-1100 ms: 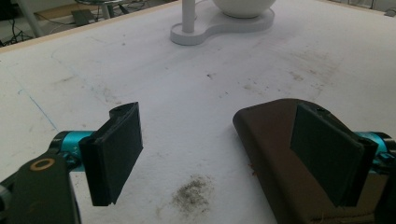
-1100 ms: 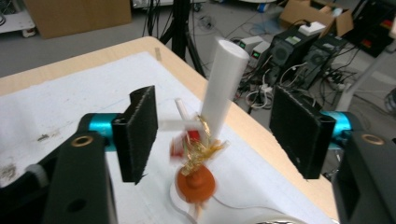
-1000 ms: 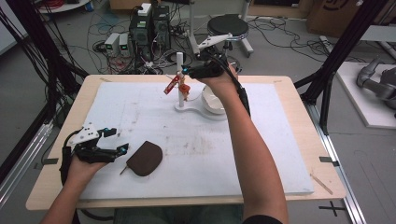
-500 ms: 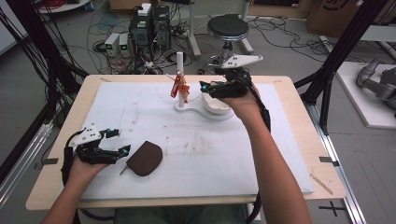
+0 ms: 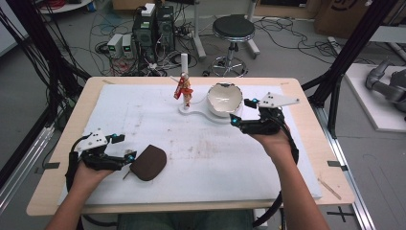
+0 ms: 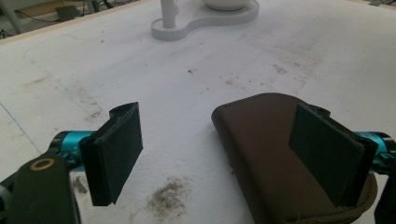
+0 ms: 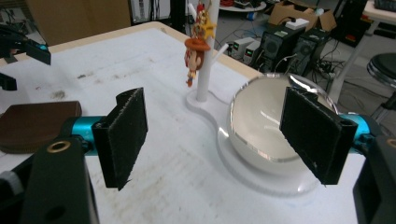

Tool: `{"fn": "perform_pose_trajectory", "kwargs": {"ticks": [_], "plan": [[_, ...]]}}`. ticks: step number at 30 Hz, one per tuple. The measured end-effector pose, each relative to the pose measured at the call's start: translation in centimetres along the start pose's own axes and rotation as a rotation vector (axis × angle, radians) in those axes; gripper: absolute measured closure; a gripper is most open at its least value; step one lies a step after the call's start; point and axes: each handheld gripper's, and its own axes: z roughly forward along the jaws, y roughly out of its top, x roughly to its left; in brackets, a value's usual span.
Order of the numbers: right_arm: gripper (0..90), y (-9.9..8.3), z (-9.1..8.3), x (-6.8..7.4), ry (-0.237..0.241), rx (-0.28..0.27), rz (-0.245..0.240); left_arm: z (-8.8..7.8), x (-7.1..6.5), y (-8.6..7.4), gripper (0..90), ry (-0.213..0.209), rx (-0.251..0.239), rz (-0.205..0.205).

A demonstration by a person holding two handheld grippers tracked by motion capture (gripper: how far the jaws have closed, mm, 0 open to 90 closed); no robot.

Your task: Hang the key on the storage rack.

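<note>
Table (image 5: 311, 143) of pale wood, covered by a white mat (image 5: 201, 158) with scattered smudges; all places below are given from the white stand (image 5: 210, 114), a flat figure-eight base lying at the far middle of the mat.

Post (image 5: 184, 72), white, upright on the stand's left lobe; small toy figure (image 5: 184, 90) in red and yellow hanging beside the post, seen also in the right gripper view (image 7: 196, 53).

Bowl (image 5: 224, 99), white, sitting tilted on the stand's right lobe, its hollow turned toward the person; in the right gripper view its rim (image 7: 275, 121) lies between the two jaws, though whether the pads touch it cannot be told.

Right gripper (image 5: 239, 114), held in the person's right hand (image 5: 273, 139), just right of the stand and close by the bowl; jaws spread wide, holding nothing.

Pouch (image 5: 148, 163), dark brown, flat on the mat well to the near left of the stand.

Left gripper (image 5: 125, 149), held in the left hand (image 5: 88, 170), just left of the pouch; jaws parted wide, the right-hand pad over the pouch's edge in the left gripper view (image 6: 280, 154), nothing clasped.

Stool (image 5: 233, 28), computer boxes (image 5: 153, 28) and cables on the floor beyond the stand.
</note>
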Motion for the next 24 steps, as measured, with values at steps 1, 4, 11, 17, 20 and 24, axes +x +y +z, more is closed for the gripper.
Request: {"fn": "perform_pose_trajectory", "kwargs": {"ticks": [1, 4, 11, 17, 20, 24], "plan": [[23.0, -0.5, -0.3, 0.0, -0.001, -0.001, 0.01, 0.0, 0.0, 0.0, 17.3, -0.001, 0.0, 0.0], [22.4, -1.9, -0.9, -0.2, -0.006, -0.002, 0.026, 0.0, 0.0, -0.1, 17.3, -0.002, -0.001, -0.002], [21.3, -6.0, -2.3, 0.3, -0.016, -0.009, 0.076, 0.1, 0.1, -0.1, 17.3, -0.001, 0.002, -0.002], [20.2, -9.2, -3.0, 0.4, -0.027, 0.024, 0.128, 0.3, -0.1, 0.0, 17.2, -0.004, 0.004, 0.004], [20.2, -10.0, -3.5, 0.6, -0.032, 0.017, 0.129, 0.3, -0.1, 0.1, 17.3, -0.007, 0.005, 0.009], [19.9, -11.2, -3.8, 0.7, -0.039, 0.027, 0.132, 0.5, -0.1, 0.1, 17.3, -0.013, 0.005, 0.009]]}}
